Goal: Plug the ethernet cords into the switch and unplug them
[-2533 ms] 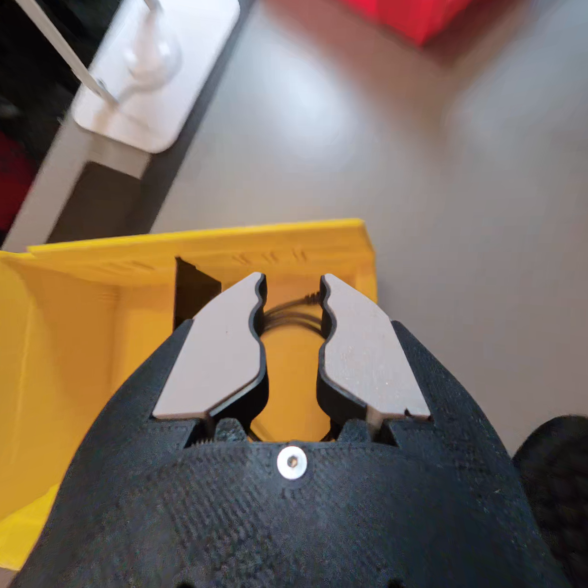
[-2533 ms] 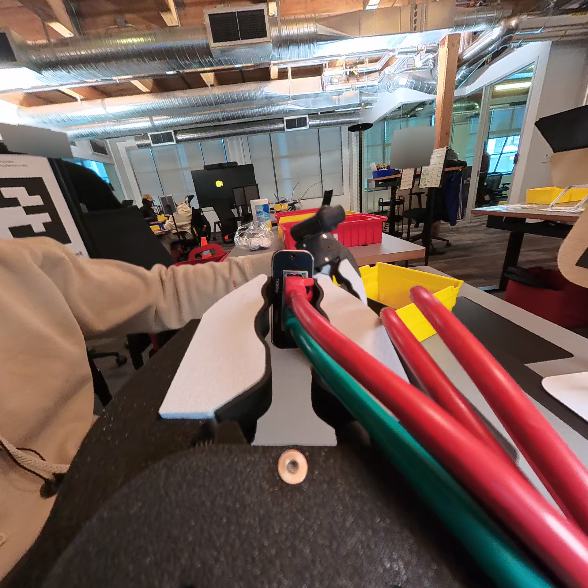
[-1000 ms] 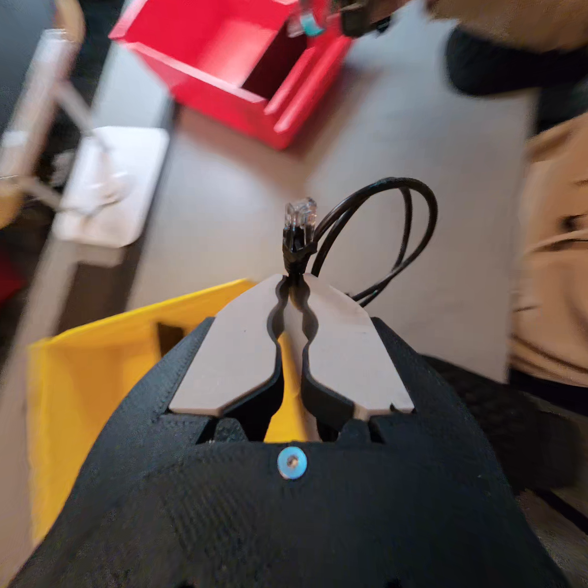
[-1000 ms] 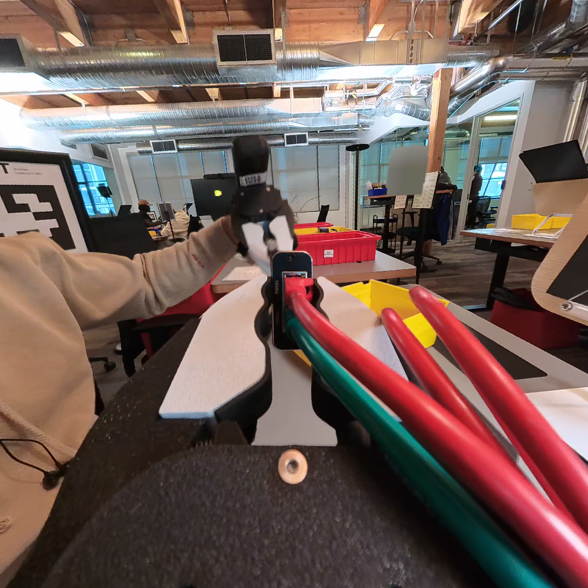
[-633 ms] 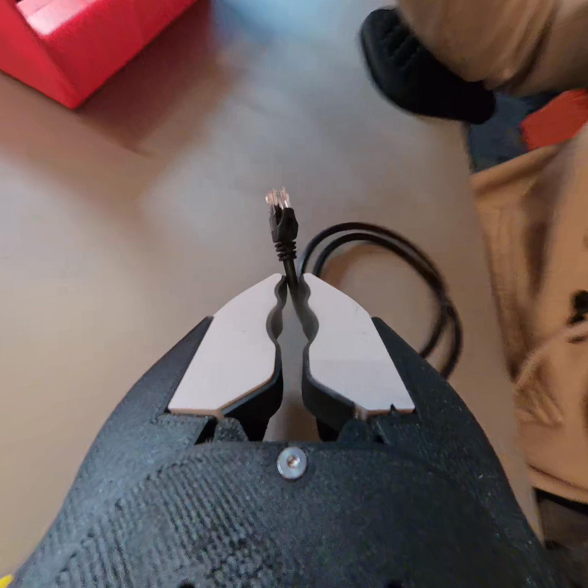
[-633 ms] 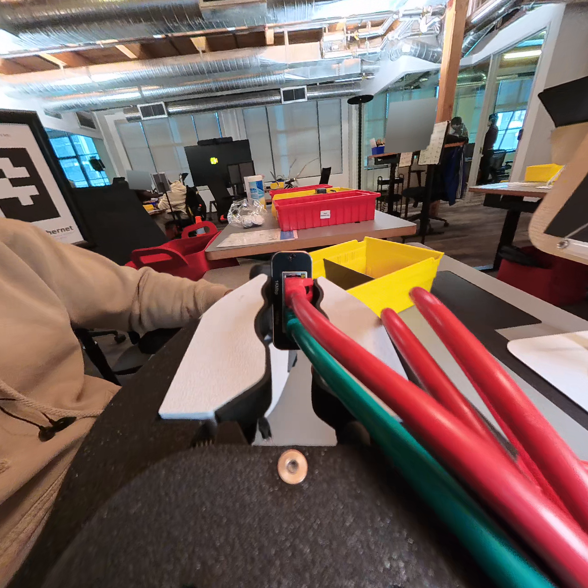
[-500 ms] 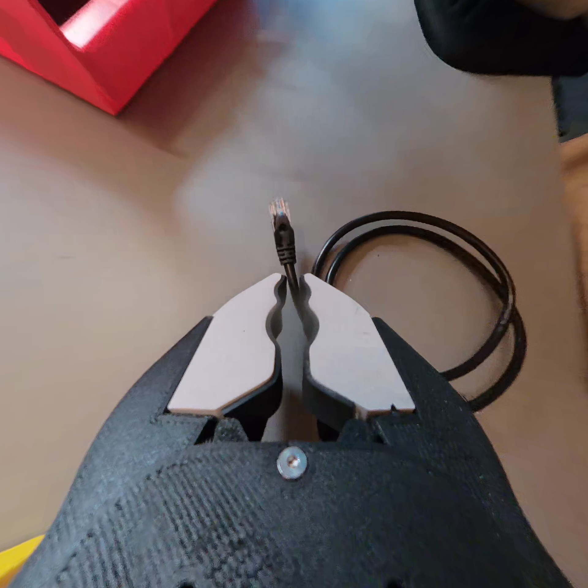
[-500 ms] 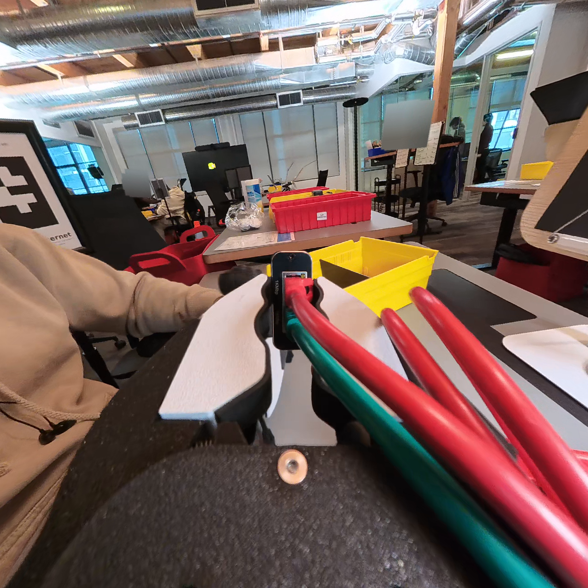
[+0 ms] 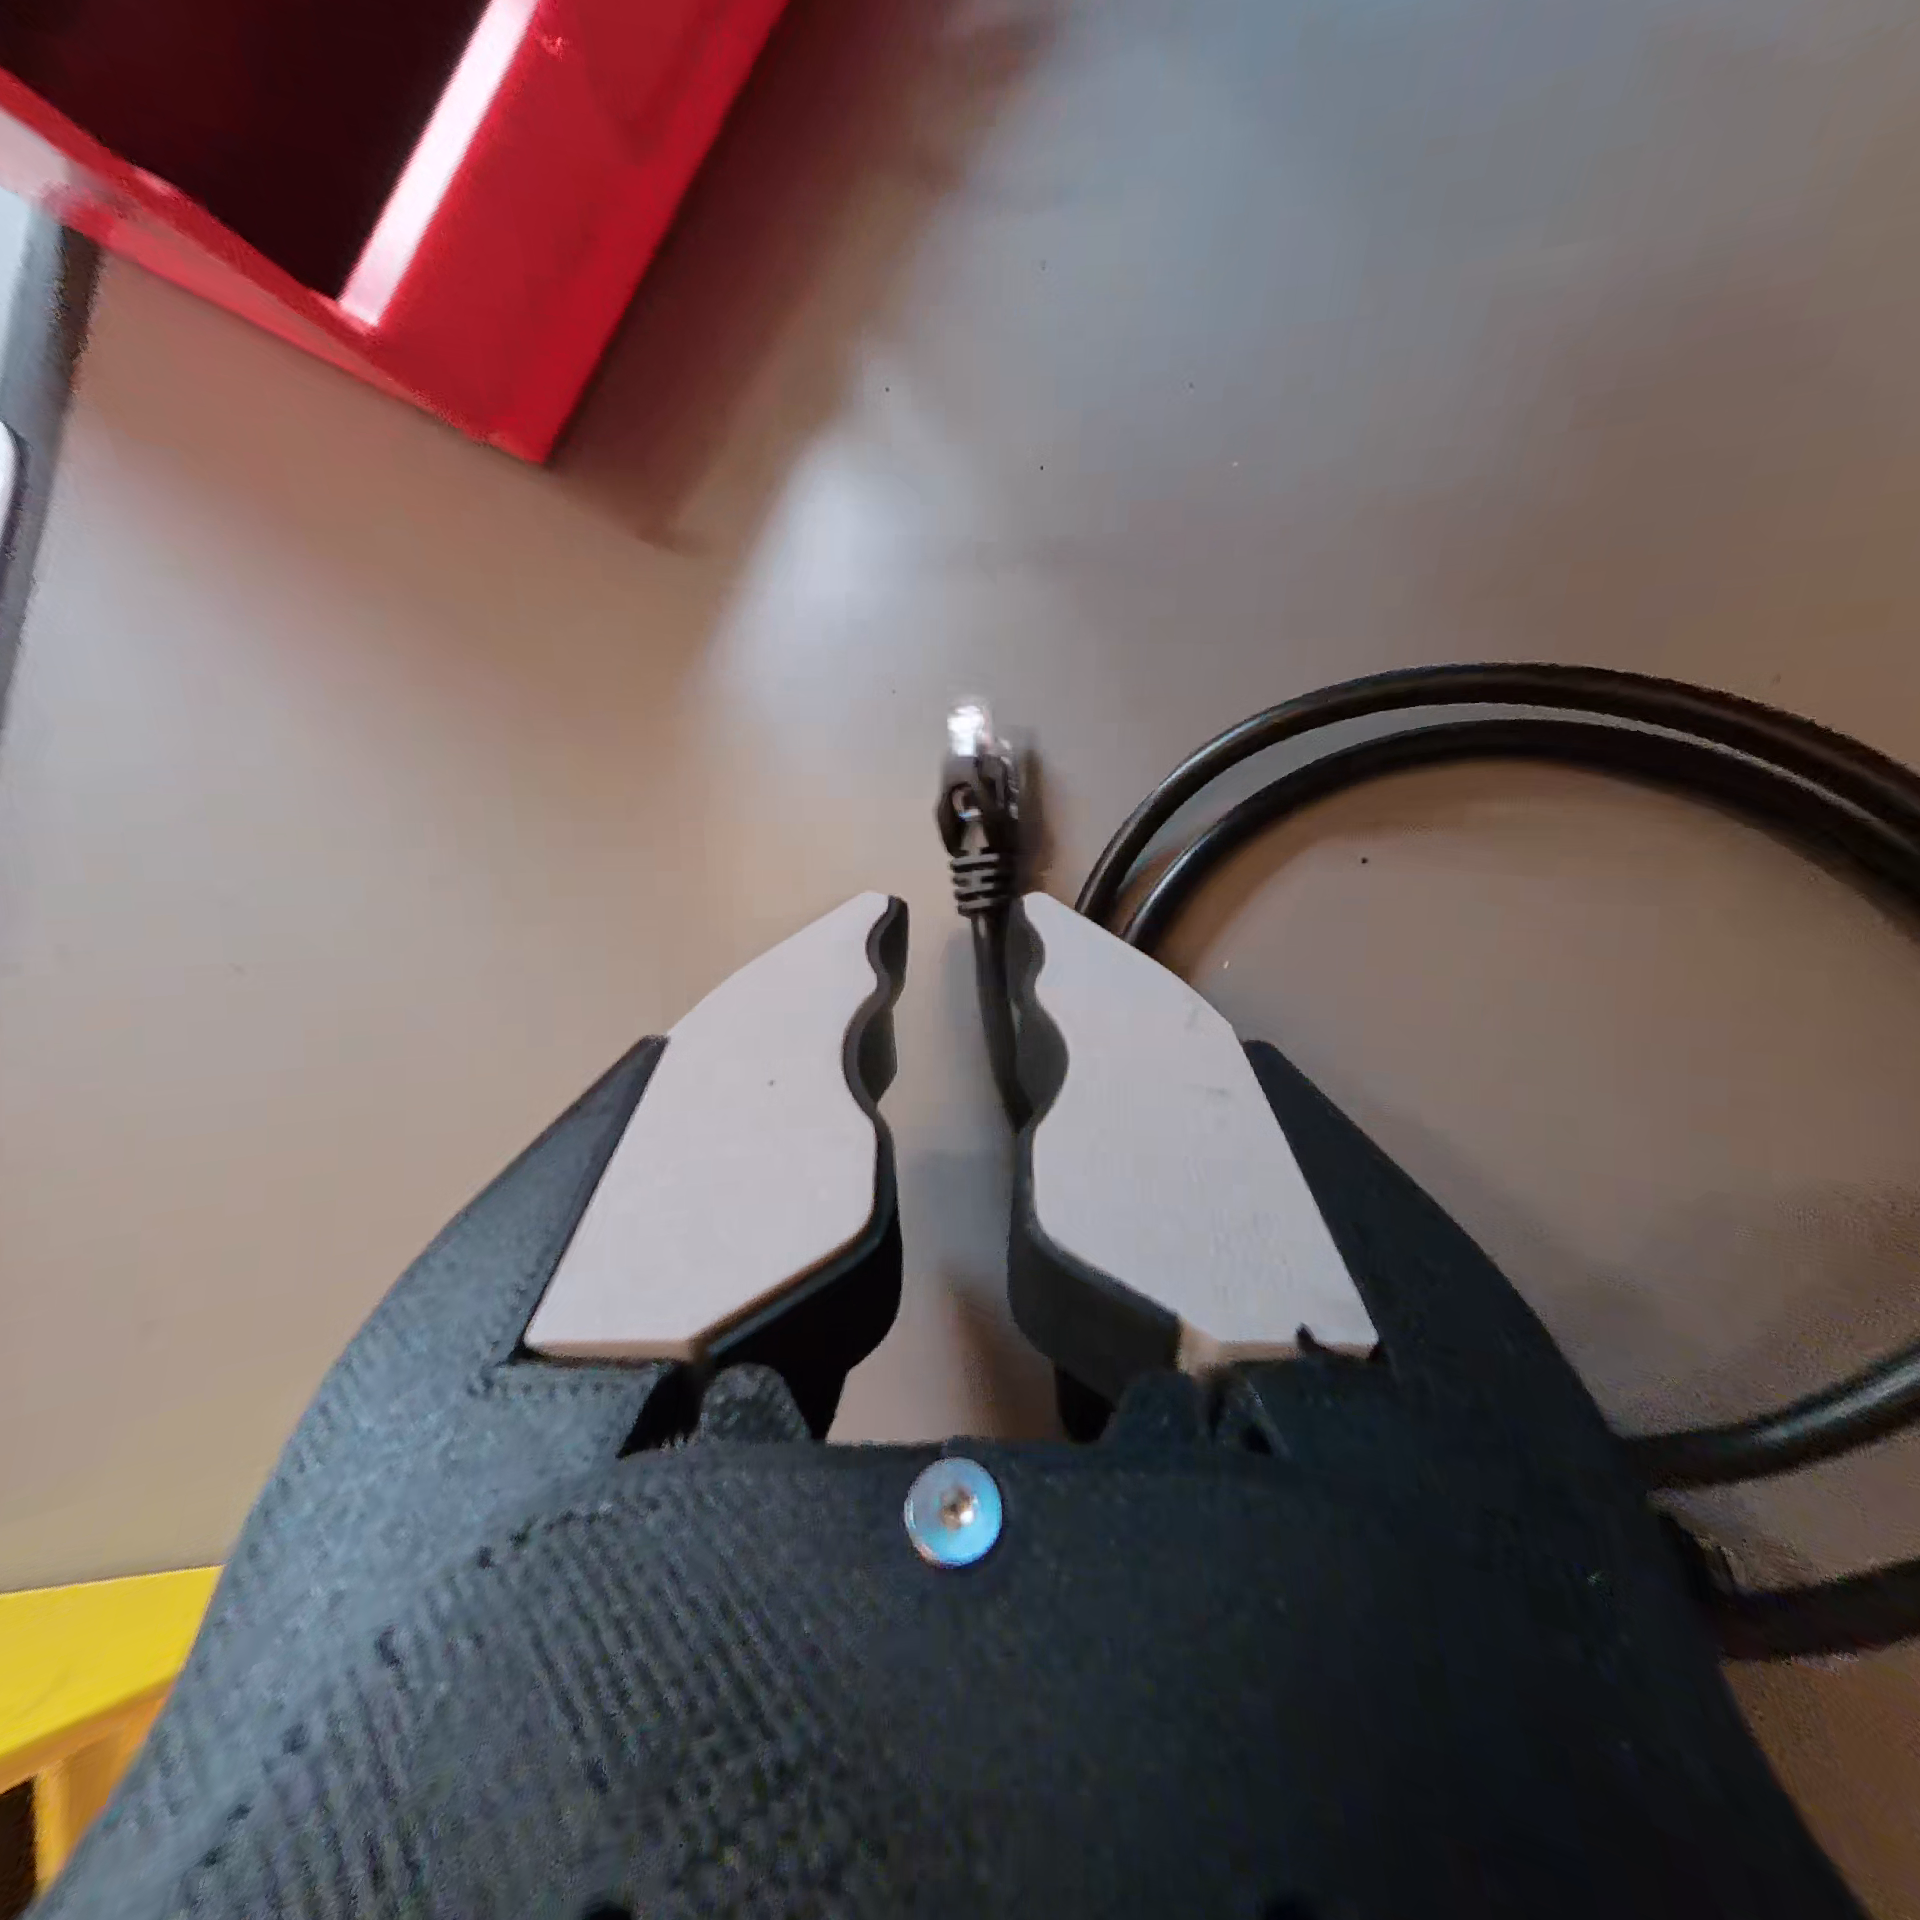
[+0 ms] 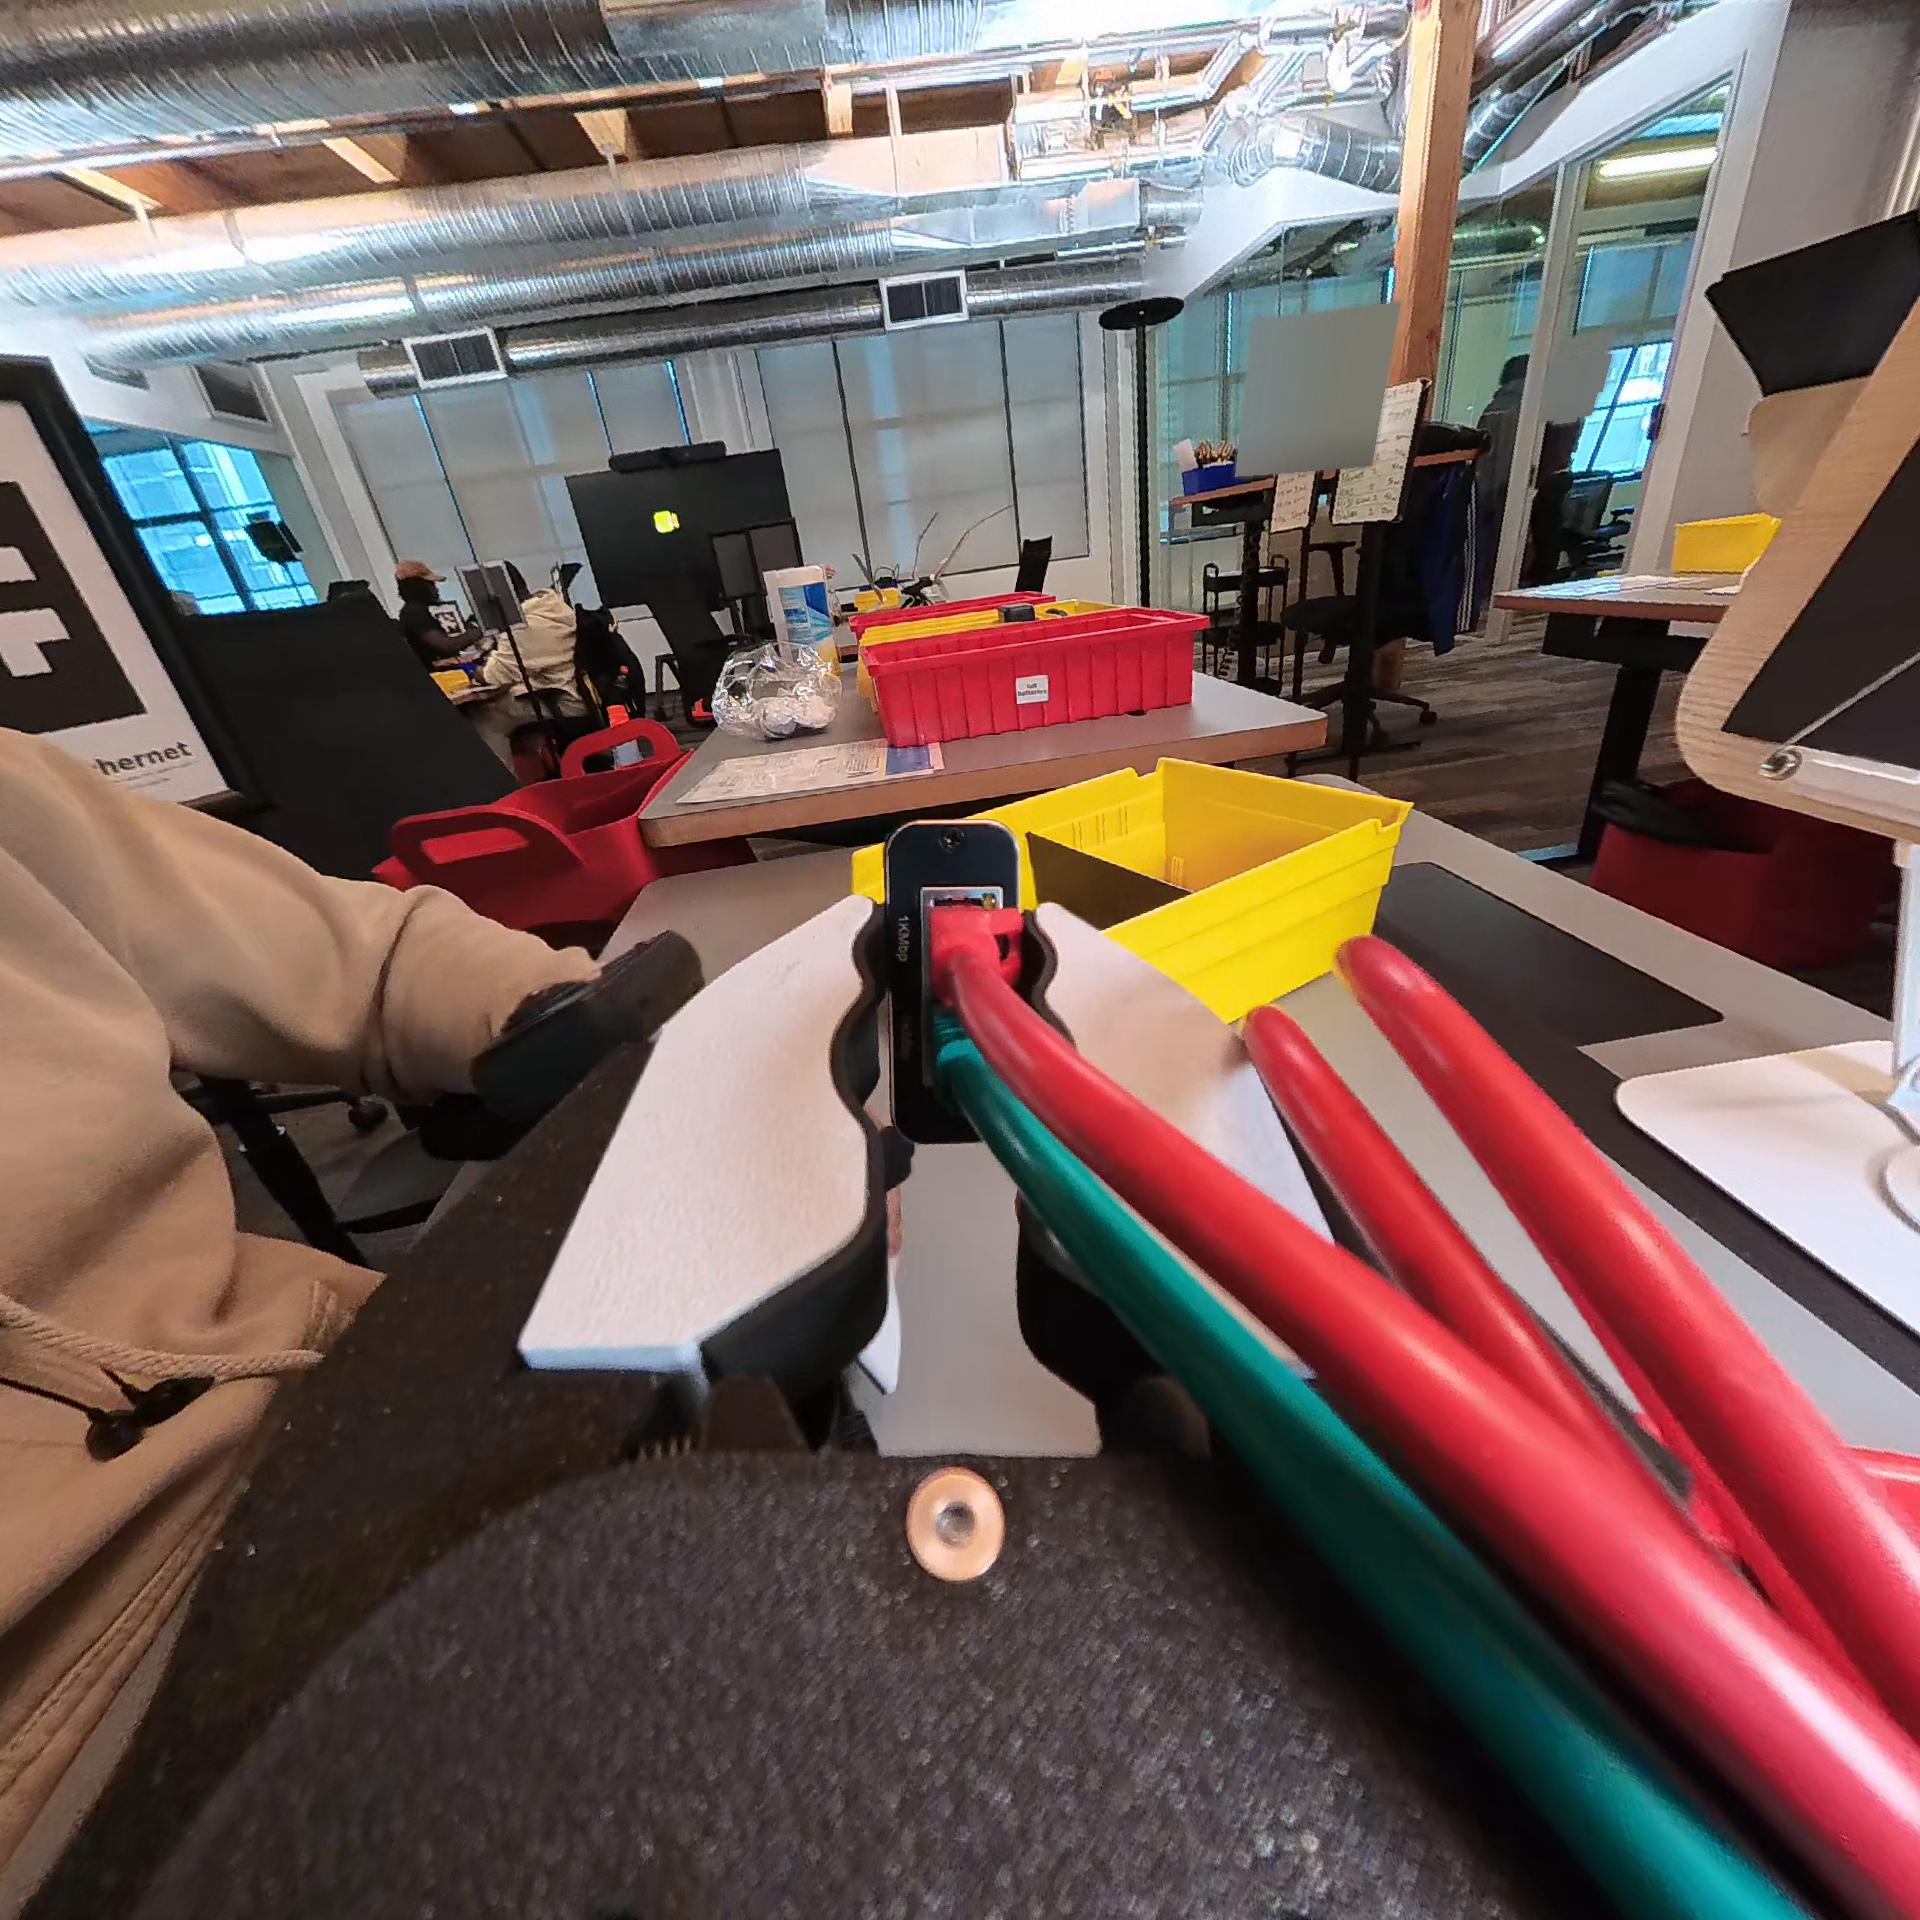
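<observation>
Your left gripper (image 9: 961, 920) has its fingers parted around the thin black ethernet cord (image 9: 979, 831) on the grey table (image 9: 416, 831), while your right gripper (image 10: 951, 925) clamps the small black switch (image 10: 948, 987) with red cable (image 10: 1195, 1174) and green cable (image 10: 1195, 1268) plugged in.

Left gripper (image 9: 961, 920) points down steeply, its pale fingers (image 9: 748, 1132) parted with a narrow gap between them. Right gripper (image 10: 951, 925) sits level, fingers clamped. A beige-sleeved arm (image 10: 208, 987) stretches across on the left of the right wrist view.

Black ethernet cord (image 9: 1507, 717) with clear plug tip on grey-brown bench (image 9: 1351, 364). Red bin (image 9: 436, 260) at 11 o'clock. Black switch (image 10: 951, 987) carries red cords (image 10: 1299, 1299) and one green cord (image 10: 1351, 1507). Yellow bin (image 10: 1247, 873) at 1 o'clock.
</observation>
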The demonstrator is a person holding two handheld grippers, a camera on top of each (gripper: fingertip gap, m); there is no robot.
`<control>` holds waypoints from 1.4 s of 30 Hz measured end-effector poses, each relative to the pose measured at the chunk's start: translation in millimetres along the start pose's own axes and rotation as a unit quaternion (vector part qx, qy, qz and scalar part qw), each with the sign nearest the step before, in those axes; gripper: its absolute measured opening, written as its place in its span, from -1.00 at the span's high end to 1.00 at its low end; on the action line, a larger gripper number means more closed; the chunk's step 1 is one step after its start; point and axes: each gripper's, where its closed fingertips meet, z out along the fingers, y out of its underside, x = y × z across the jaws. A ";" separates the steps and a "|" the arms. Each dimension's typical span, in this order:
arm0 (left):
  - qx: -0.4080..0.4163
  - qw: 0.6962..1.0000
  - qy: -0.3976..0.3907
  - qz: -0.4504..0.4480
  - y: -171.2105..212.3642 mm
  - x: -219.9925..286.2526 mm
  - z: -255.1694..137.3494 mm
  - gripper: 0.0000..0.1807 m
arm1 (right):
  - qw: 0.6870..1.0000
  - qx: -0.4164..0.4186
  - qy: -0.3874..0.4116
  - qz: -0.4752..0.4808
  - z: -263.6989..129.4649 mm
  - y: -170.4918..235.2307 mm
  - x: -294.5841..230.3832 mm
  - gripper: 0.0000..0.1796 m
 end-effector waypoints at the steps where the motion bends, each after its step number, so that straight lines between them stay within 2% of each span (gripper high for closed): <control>1: -0.002 1.000 -0.012 0.013 -0.4 -0.7 0.6 0.80 | 1.000 0.001 0.001 0.000 -0.6 -0.7 0.5 0.74; 7: 0.004 1.000 -0.016 0.021 1.2 -1.6 3.0 0.81 | 1.000 0.011 0.002 0.008 -3.3 -3.6 2.7 0.74; 14: 0.017 0.995 0.067 -0.075 3.1 2.9 7.9 0.81 | 1.000 0.007 0.001 0.012 -1.9 -1.5 3.0 0.74; 23: 0.019 0.997 0.059 -0.041 -6.6 5.5 14.7 0.89 | 1.000 -0.006 0.002 0.011 -1.4 6.0 6.0 0.74; 25: 0.045 0.992 0.091 -0.077 -11.6 6.8 10.1 0.89 | 1.000 -0.018 -0.004 -0.006 -3.7 10.2 5.3 0.74; 27: 0.104 0.967 0.164 -0.165 -23.3 4.6 -5.4 0.89 | 0.999 -0.031 -0.022 -0.021 -7.0 15.0 1.2 0.74; 29: 0.187 0.923 0.241 -0.236 -39.3 -0.8 -31.8 0.90 | 0.998 -0.034 -0.052 -0.024 -9.5 16.8 -7.0 0.74; 31: 0.258 0.867 0.312 -0.289 -52.9 -3.8 -59.3 0.90 | 0.995 -0.033 -0.090 -0.024 -10.9 17.0 -18.4 0.74; 33: 0.325 0.799 0.388 -0.324 -66.9 -1.1 -86.9 0.90 | 0.991 -0.034 -0.129 -0.023 -11.6 18.3 -31.0 0.74; 37: 0.377 0.699 0.488 -0.362 -86.2 9.7 -116.8 0.89 | 0.980 -0.042 -0.196 -0.011 -12.5 24.4 -53.0 0.74; 42: 0.375 0.647 0.537 -0.390 -95.9 19.4 -122.1 0.89 | 0.964 -0.026 -0.261 0.032 -17.0 24.1 -68.0 0.75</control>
